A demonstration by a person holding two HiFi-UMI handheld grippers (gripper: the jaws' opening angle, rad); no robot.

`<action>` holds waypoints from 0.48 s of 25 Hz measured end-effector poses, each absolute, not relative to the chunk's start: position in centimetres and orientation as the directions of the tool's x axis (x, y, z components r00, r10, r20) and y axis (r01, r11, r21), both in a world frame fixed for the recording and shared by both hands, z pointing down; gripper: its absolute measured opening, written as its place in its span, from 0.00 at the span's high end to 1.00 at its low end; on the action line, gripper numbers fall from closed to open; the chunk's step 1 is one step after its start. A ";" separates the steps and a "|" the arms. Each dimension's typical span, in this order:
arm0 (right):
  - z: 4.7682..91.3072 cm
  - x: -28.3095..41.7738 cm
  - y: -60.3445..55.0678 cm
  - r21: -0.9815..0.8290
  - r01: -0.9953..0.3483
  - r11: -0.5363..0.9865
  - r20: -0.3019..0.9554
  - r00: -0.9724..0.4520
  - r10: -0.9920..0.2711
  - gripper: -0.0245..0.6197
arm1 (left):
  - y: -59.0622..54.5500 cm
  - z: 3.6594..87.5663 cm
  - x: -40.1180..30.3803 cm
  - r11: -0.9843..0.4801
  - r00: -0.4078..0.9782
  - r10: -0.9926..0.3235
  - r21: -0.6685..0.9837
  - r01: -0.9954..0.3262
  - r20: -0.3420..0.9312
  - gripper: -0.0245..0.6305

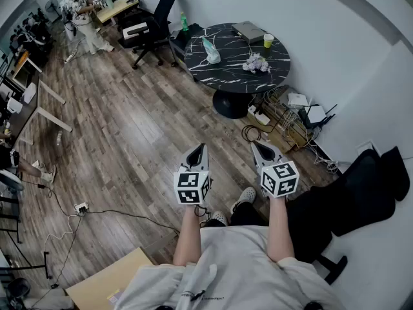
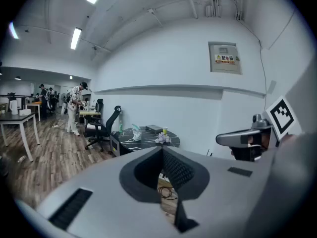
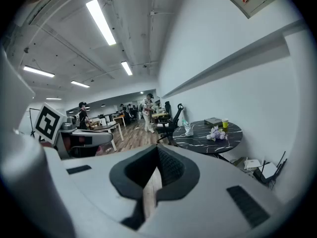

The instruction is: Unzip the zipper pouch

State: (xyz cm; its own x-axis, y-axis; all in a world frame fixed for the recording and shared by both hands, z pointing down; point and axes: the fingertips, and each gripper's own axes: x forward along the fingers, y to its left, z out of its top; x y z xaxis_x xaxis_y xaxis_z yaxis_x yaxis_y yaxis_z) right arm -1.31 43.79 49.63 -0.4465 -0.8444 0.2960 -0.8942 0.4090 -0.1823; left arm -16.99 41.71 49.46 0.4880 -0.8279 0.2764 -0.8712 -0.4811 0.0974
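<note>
Hovering above the wood floor (image 1: pixel 129 141), left gripper (image 1: pixel 200 148) and right gripper (image 1: pixel 256 146) both show fingers pressed together, empty.

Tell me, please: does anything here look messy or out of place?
Yes. A tangle of cables lies on the floor beside the round table. A power strip and its cord also lie loose on the open floor, where someone could trip.

legible text: none | wall box (image 2: pixel 224 68) | warning label (image 2: pixel 226 58): print unreadable
</note>
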 end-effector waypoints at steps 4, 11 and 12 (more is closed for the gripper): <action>49.8 -1.8 43.8 -0.166 -0.893 0.419 0.302 -0.451 -0.840 0.95 | 41.5 49.0 -17.5 -0.478 0.488 -0.835 0.105 -0.872 0.256 0.93; 49.7 -2.2 43.4 -0.137 -0.895 0.424 0.315 -0.445 -0.839 0.95 | 41.4 48.3 -17.9 -0.476 0.481 -0.840 0.084 -0.875 0.250 0.93; 49.8 -2.2 43.4 -0.134 -0.897 0.422 0.320 -0.442 -0.838 0.95 | 41.4 48.3 -17.9 -0.479 0.485 -0.839 0.088 -0.873 0.248 0.93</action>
